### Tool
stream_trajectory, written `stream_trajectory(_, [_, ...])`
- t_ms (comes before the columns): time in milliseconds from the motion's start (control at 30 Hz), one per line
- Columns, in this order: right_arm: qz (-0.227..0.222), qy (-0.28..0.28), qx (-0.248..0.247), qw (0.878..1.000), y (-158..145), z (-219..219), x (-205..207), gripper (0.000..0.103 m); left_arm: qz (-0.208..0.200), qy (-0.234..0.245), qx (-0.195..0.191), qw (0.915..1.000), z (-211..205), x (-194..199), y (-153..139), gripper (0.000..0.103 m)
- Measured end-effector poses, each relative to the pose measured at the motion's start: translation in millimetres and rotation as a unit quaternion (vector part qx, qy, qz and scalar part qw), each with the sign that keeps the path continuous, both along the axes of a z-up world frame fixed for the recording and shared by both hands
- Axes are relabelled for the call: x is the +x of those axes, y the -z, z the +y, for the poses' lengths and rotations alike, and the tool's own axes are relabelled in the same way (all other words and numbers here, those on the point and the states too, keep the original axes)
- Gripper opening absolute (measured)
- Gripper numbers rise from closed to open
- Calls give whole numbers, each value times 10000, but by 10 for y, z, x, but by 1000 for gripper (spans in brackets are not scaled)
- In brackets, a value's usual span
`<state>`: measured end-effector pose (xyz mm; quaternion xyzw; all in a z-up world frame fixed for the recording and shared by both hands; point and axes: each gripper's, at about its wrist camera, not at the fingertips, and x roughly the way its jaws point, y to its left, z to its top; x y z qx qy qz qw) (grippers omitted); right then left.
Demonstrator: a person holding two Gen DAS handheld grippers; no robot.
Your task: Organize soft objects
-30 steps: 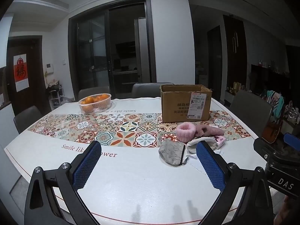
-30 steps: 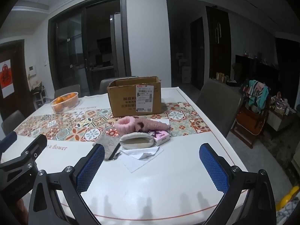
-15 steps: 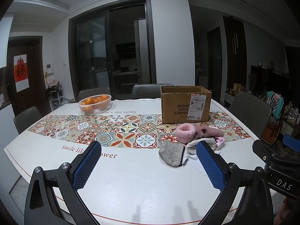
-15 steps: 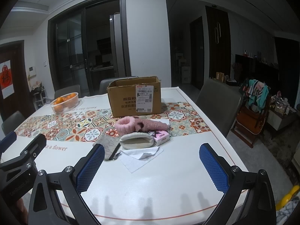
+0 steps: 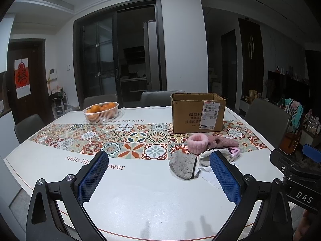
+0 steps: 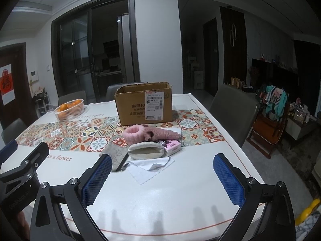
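Observation:
A pile of soft things lies on the table in front of an open cardboard box (image 6: 144,106) (image 5: 197,112). It holds a pink fluffy band (image 6: 134,134) (image 5: 198,141), a pink knitted piece (image 6: 165,134), a cream pouch (image 6: 146,150), a grey zip pouch (image 5: 183,167) (image 6: 117,155), a white cloth (image 6: 149,168) and a pink tissue pack (image 6: 173,147). My left gripper (image 5: 158,172) is open and empty, left of the pile. My right gripper (image 6: 163,175) is open and empty, just short of the white cloth.
A clear basket of oranges (image 5: 101,112) (image 6: 68,109) stands at the far left of the table (image 5: 140,190). Grey chairs (image 6: 233,105) surround it. A patterned runner (image 5: 120,140) crosses the middle. The table edge is near both grippers.
Both views have crept slightly closer to the pile and a little lower; nothing on the table has moved and both grippers stay open.

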<state>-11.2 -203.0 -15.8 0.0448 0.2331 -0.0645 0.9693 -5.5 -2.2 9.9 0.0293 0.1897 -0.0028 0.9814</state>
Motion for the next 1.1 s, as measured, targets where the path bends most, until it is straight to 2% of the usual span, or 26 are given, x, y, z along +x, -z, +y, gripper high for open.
stream_trajectory(1100, [-17,-2,3,10000,-12,-2,-14,103,-41,44,-21,10000,6,-52,-22,103])
